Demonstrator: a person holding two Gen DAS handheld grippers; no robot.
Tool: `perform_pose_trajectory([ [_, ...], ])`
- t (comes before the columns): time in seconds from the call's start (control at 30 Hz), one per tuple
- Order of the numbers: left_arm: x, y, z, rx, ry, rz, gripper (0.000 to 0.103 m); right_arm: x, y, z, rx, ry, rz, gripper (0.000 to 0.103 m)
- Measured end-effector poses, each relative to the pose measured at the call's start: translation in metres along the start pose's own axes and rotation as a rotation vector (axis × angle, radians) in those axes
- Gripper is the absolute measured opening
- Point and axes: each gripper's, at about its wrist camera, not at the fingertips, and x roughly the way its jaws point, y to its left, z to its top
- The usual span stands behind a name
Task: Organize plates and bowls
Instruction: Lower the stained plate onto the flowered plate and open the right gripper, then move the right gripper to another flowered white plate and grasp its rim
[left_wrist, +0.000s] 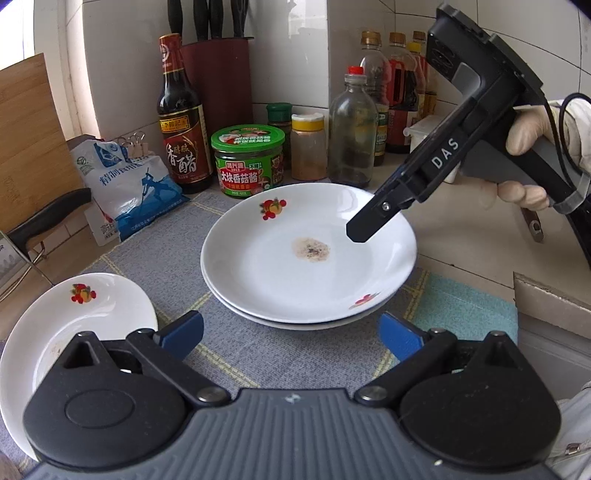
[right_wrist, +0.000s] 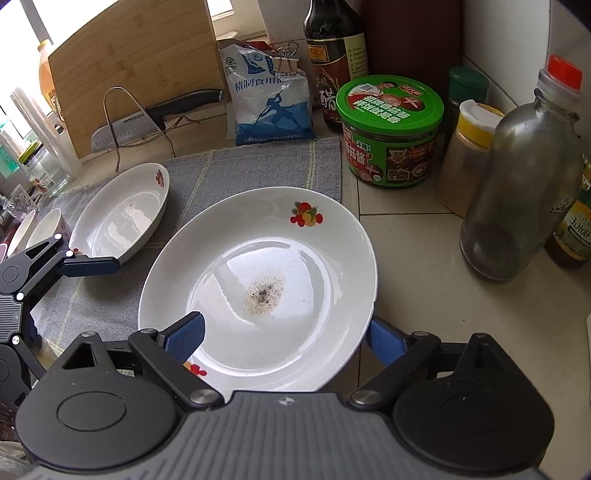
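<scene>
A white plate with a brown stain (left_wrist: 308, 254) lies on top of a second white plate (left_wrist: 306, 320) on the grey mat (left_wrist: 162, 258). The stained plate fills the right wrist view (right_wrist: 258, 288). My right gripper (right_wrist: 286, 338) is open, its jaws straddling the near rim of that plate; its black finger (left_wrist: 373, 221) hovers over the plate's right rim. A third white plate (left_wrist: 74, 325) lies at the left, also in the right wrist view (right_wrist: 122, 218). My left gripper (left_wrist: 291, 338) is open and empty, just short of the stack.
Condiments crowd the back: vinegar bottle (left_wrist: 183, 122), green-lidded jar (left_wrist: 249, 162), spice jar (left_wrist: 308, 147), clear bottle (left_wrist: 352, 129), salt bag (left_wrist: 129, 184). A cutting board (right_wrist: 136, 62) and a knife in a wire rack (right_wrist: 147, 122) stand at the left. Small bowls (right_wrist: 37, 229) sit far left.
</scene>
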Motion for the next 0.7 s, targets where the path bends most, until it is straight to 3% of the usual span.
perform_pose_trajectory([
  [0.27,-0.024,0.003,-0.013,-0.051,-0.011,0.065,0.102,-0.013,0.026,-0.010,-0.071,-0.065,-0.065,0.103],
  [0.53,-0.052,0.013,-0.036,-0.129,0.021,0.230,0.102,-0.023,0.075,-0.022,-0.154,-0.159,-0.099,0.103],
  [0.7,-0.062,0.029,-0.056,-0.234,0.064,0.340,0.102,-0.019,0.106,-0.027,-0.198,-0.183,-0.079,0.103],
])
